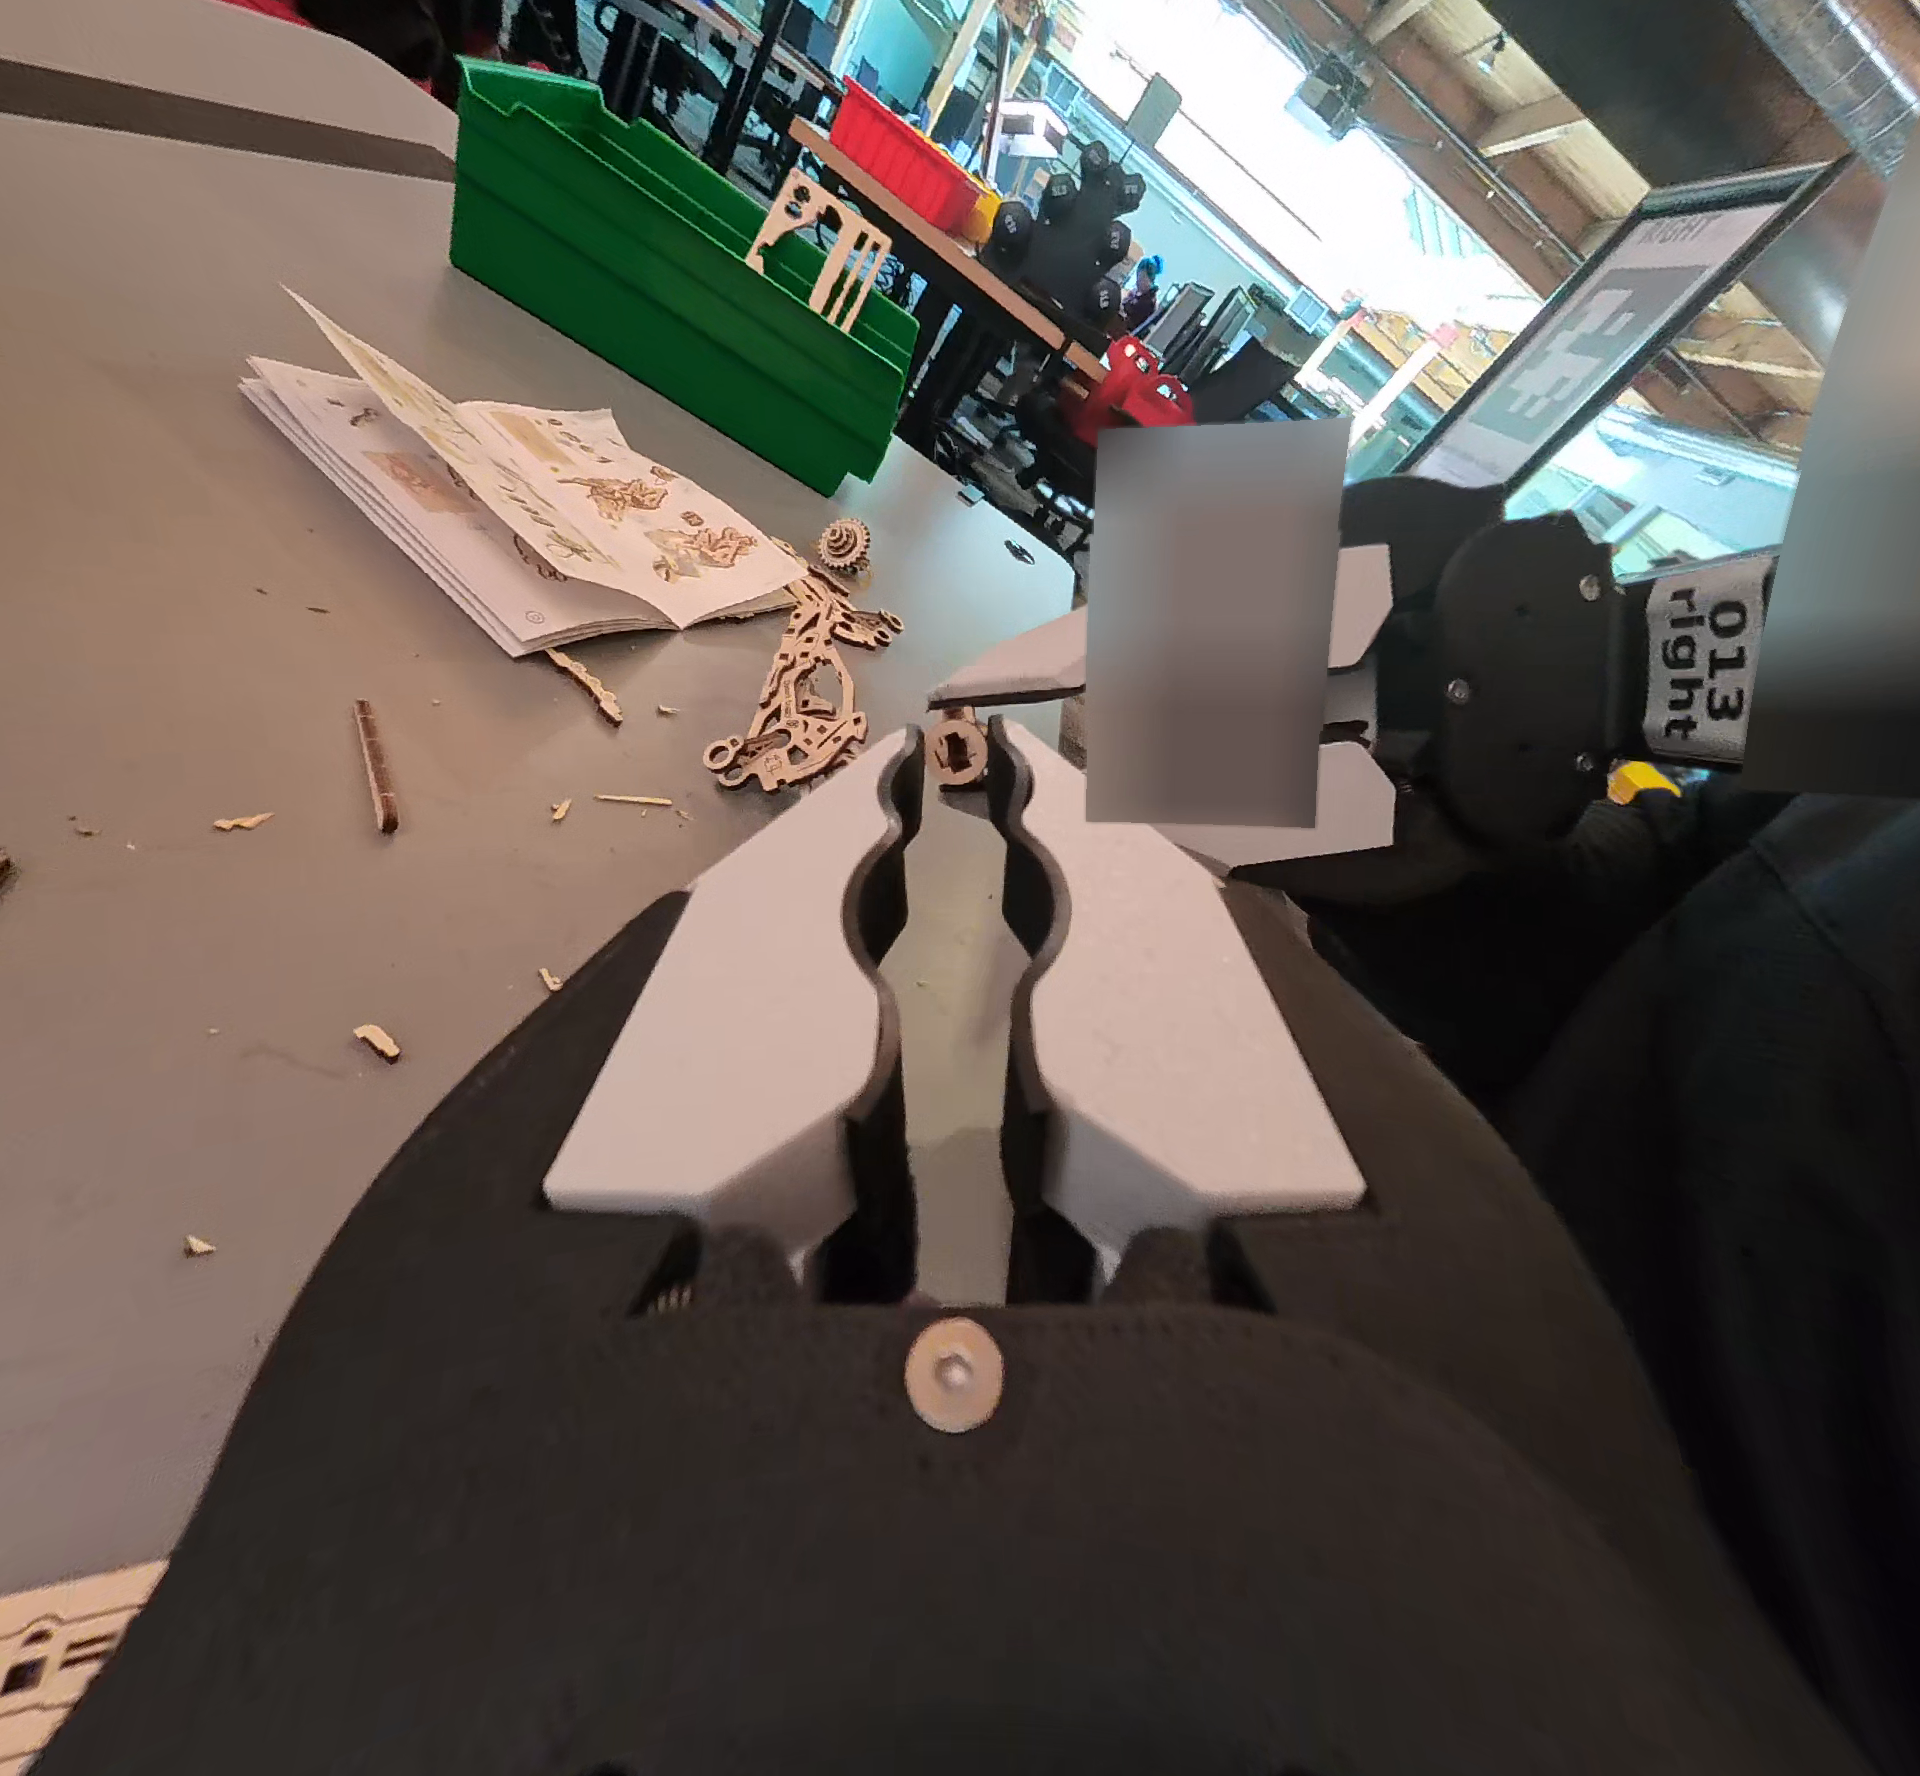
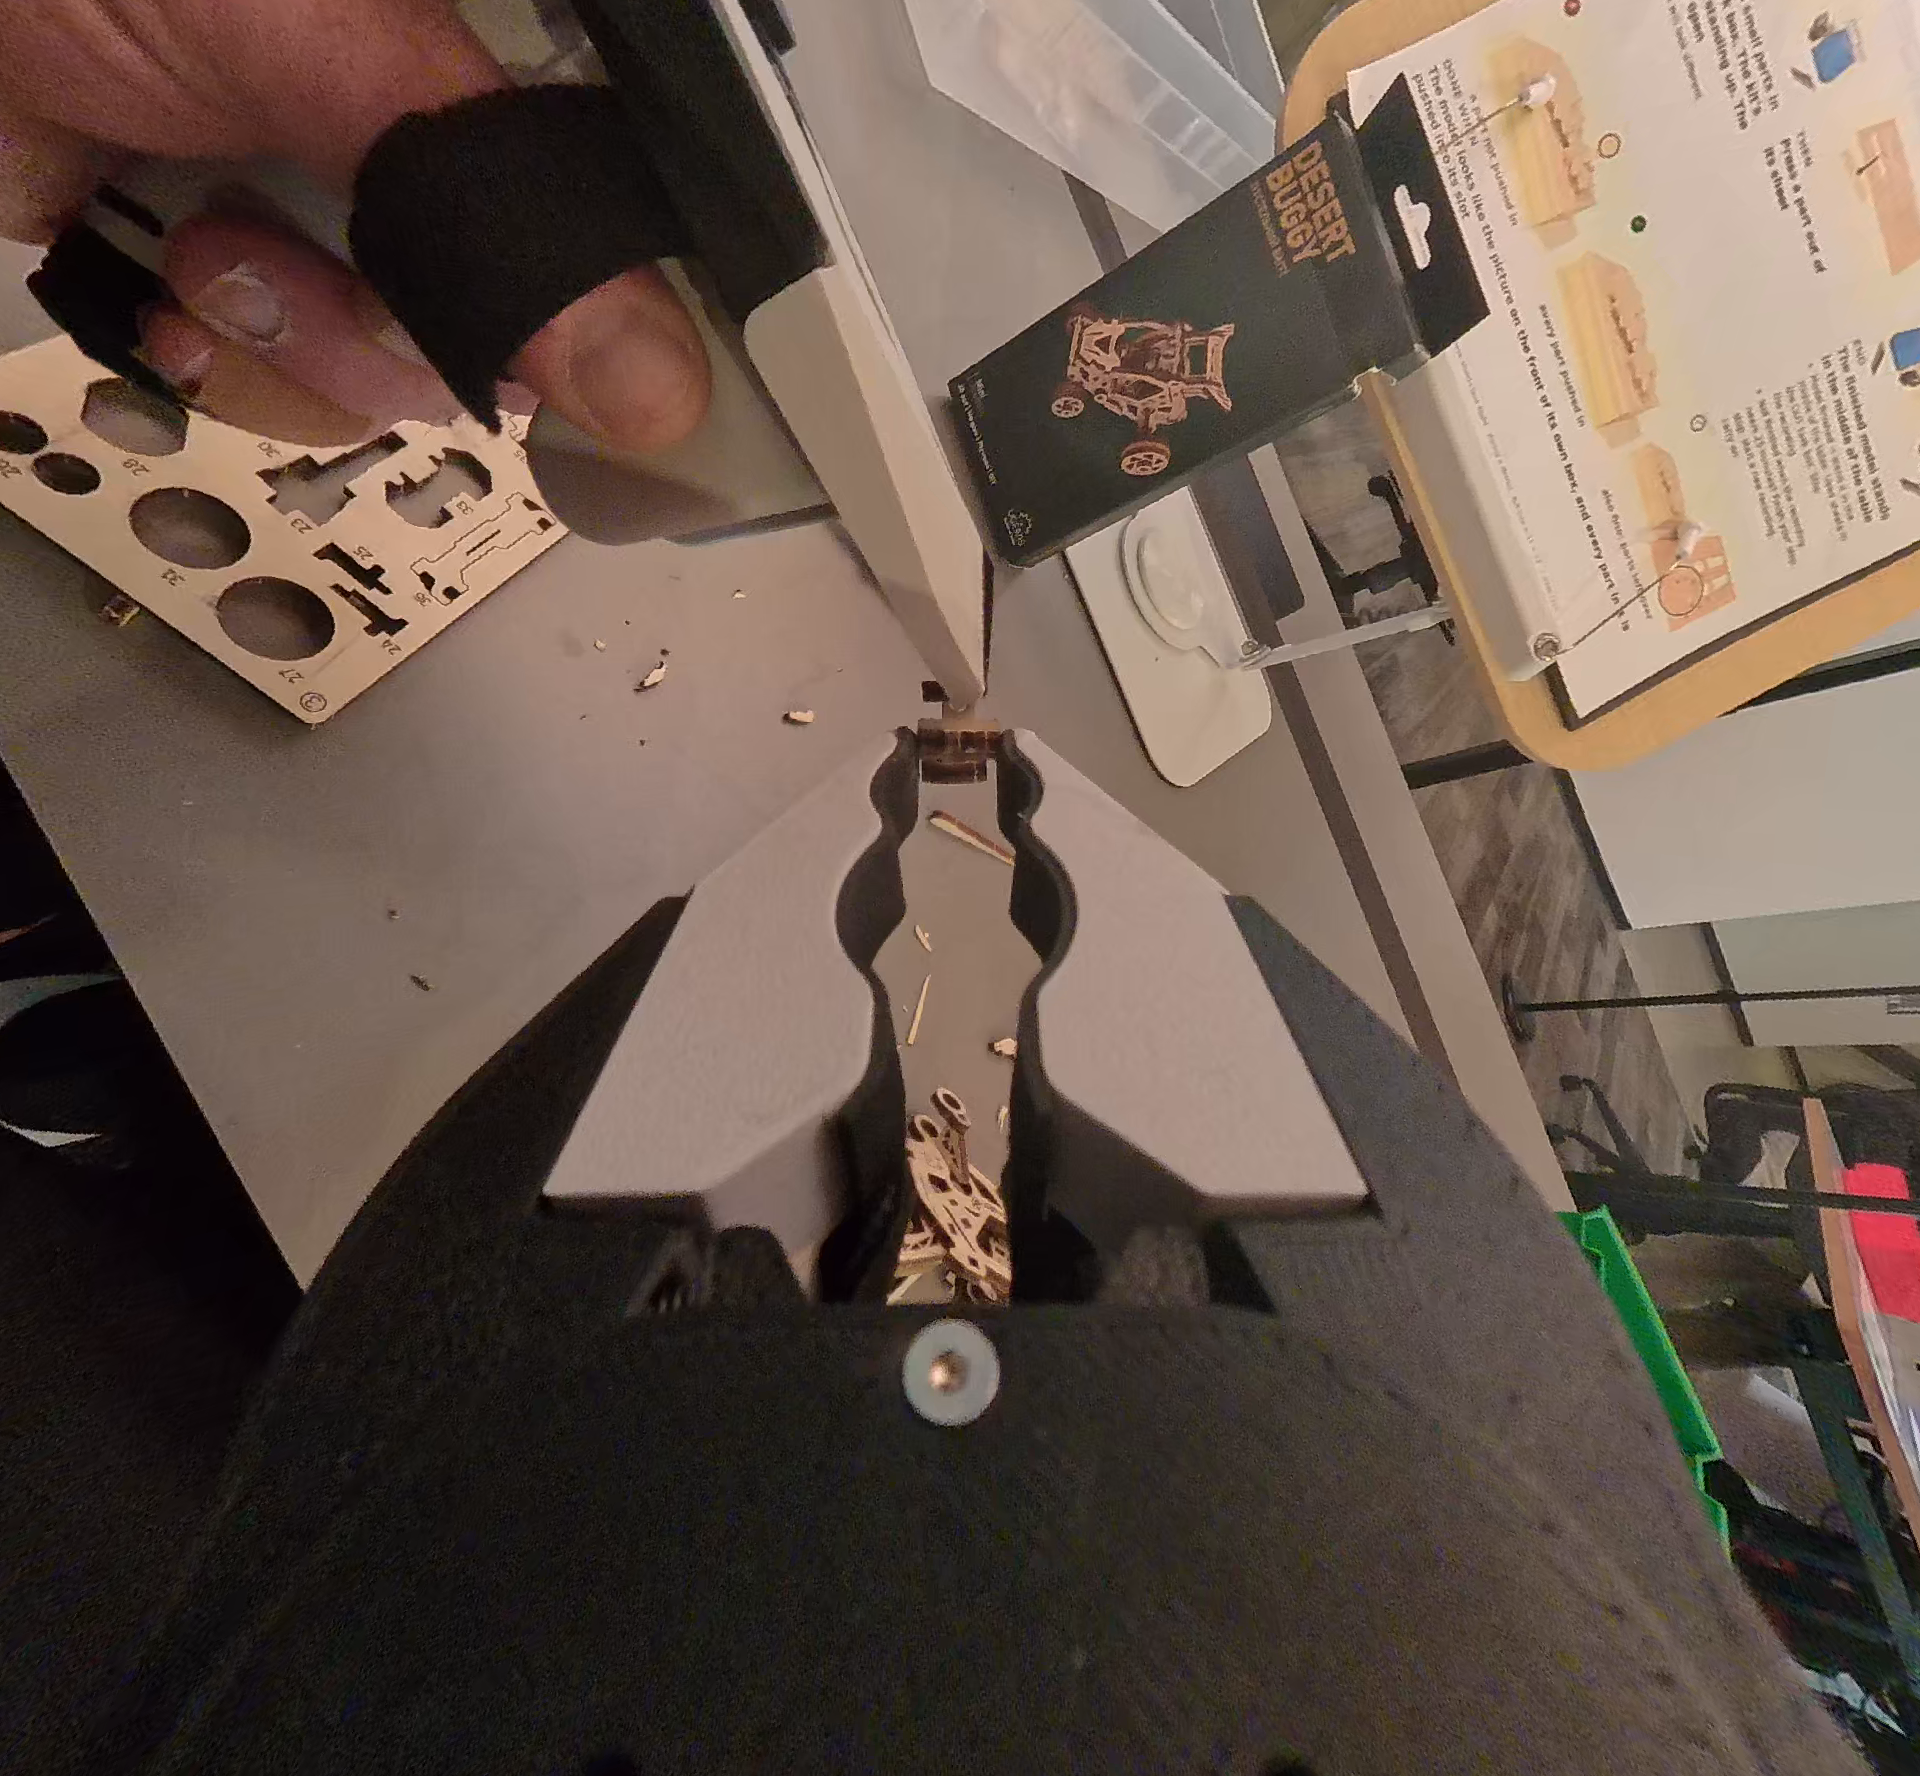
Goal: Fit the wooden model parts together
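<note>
The left gripper (image 1: 954, 744), clamped on a small wooden ring (image 1: 954, 756), meets tip-to-tip the right gripper (image 2: 954, 739), clamped on a slotted wooden block (image 2: 954, 755), above the frame (image 1: 795, 698).

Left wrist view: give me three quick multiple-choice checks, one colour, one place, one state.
1. Colour of the bin on the grey table? A) green B) blue C) yellow
2. Where is the open booklet? A) inside the bin B) on the table, near the bin C) held in a gripper
3. The left gripper is: A) open and empty B) shut on a small wooden ring C) shut on the booklet

Answers: A, its walls are plainly green; B, its pages lie spread on the tabletop; B, the ring sits pinched at the gripper's tips.
</note>
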A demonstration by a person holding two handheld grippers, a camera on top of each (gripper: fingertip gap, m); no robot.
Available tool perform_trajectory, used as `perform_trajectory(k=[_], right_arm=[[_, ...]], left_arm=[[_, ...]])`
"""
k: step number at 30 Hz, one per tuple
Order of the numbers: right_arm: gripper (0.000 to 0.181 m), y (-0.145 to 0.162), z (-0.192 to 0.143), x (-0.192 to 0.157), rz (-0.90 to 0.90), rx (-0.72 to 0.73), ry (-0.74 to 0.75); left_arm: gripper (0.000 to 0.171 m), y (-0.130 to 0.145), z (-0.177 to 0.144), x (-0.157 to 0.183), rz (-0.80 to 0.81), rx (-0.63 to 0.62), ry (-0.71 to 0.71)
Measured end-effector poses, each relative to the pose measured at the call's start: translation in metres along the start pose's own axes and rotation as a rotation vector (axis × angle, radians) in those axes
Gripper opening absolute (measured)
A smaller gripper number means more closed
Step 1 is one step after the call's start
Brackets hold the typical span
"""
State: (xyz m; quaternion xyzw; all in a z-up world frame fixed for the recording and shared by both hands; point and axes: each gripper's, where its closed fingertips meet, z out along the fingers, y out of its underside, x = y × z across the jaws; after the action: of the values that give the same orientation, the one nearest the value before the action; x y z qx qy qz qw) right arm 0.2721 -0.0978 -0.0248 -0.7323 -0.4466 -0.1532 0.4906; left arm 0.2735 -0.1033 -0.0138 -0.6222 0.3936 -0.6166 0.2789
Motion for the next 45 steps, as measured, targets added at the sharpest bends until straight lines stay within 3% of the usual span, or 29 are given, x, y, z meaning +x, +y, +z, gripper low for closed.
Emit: perform_trajectory(k=[11, 33, 45], right_arm=[[0.012, 0.002, 0.001, -0.001, -0.02, -0.015, 0.0], [0.012, 0.001, 0.001, -0.004, -0.045, -0.022, -0.006], [0.012, 0.004, 0.003, -0.006, -0.07, -0.031, -0.011]], left_arm=[[0.009, 0.002, 0.001, -0.001, -0.114, -0.03, 0.059], [0.009, 0.006, 0.001, -0.001, 0.005, -0.207, 0.008], [0.009, 0.01, 0.002, -0.003, -0.032, -0.313, 0.014]])
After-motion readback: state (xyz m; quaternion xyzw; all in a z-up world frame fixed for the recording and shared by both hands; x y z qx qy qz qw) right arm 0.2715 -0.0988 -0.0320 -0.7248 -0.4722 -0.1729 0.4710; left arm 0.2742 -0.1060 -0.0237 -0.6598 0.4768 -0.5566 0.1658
